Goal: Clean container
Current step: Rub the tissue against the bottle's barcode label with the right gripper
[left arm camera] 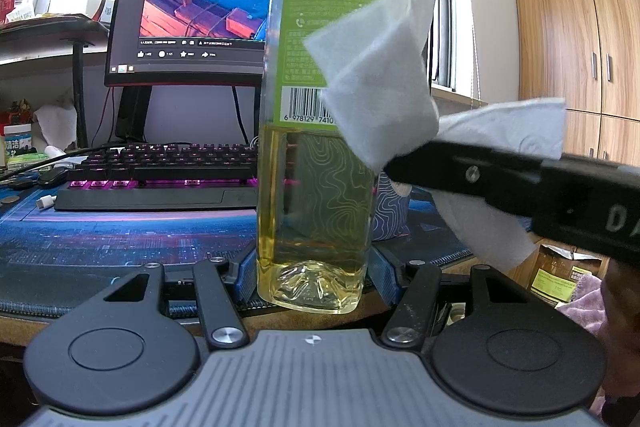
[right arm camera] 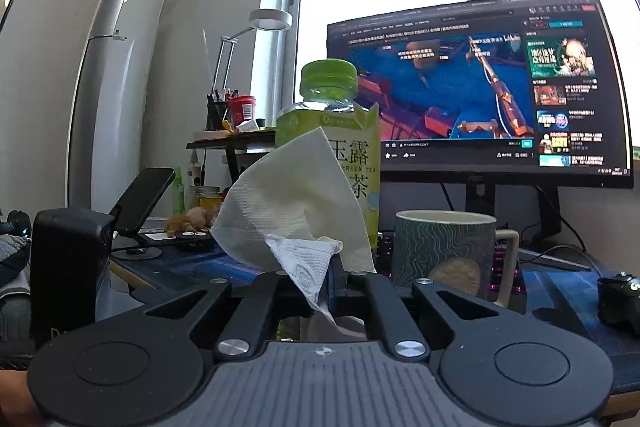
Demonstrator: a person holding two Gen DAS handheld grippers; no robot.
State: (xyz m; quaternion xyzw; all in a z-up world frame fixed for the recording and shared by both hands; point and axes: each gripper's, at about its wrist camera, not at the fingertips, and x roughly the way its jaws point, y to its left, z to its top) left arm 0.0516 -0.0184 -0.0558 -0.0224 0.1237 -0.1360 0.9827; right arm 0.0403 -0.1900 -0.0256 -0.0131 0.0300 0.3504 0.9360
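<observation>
Left wrist view: left gripper [left arm camera: 312,279] is clamping the tea bottle [left arm camera: 316,147] upright; right gripper [left arm camera: 390,167] is pinching a tissue [left arm camera: 376,79], best wiped firmly down the label.

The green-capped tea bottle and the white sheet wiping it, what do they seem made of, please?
Green-capped tea bottle: apparently clear glossy plastic, since the yellow liquid shows through. White sheet: likely matte paper towel, embossed and creased.

Bottle [left arm camera: 316,147] cap cut off at top edge; label's small print illegible.
</observation>
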